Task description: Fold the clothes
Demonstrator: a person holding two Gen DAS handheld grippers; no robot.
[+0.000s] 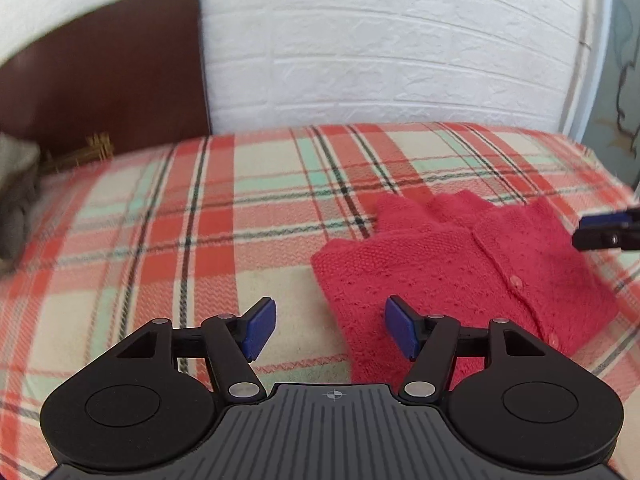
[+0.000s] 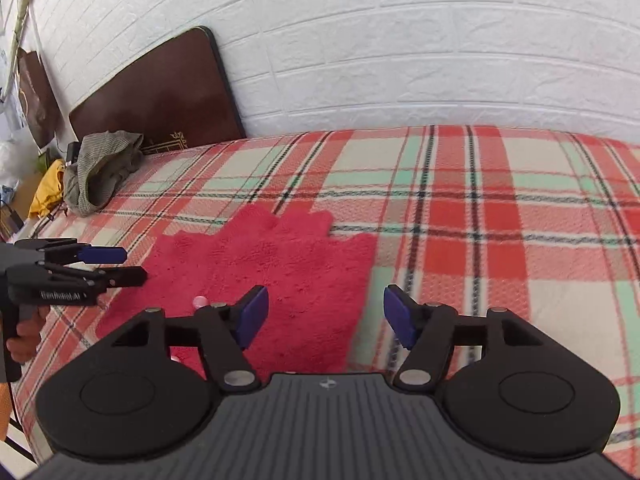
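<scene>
Both grippers have their blue pads spread apart with nothing pinched: the left gripper (image 1: 330, 330) hovers at the near left edge of the red knit cardigan (image 1: 460, 276), the right gripper (image 2: 325, 322) at its near right edge. The cardigan lies flat and partly folded on the plaid blanket (image 1: 160, 220) covering the bed. It looks light, floppy and stretchy, with an open lacy stitch and small buttons, so I'd pinch hems or corners, not the middle. A grey-green garment (image 2: 102, 170) sits crumpled by the brown headboard (image 2: 168, 92).

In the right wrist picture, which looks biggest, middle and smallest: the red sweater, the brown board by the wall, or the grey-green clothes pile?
1. red sweater
2. brown board, though it is farther away, so this is unsure
3. grey-green clothes pile
</scene>
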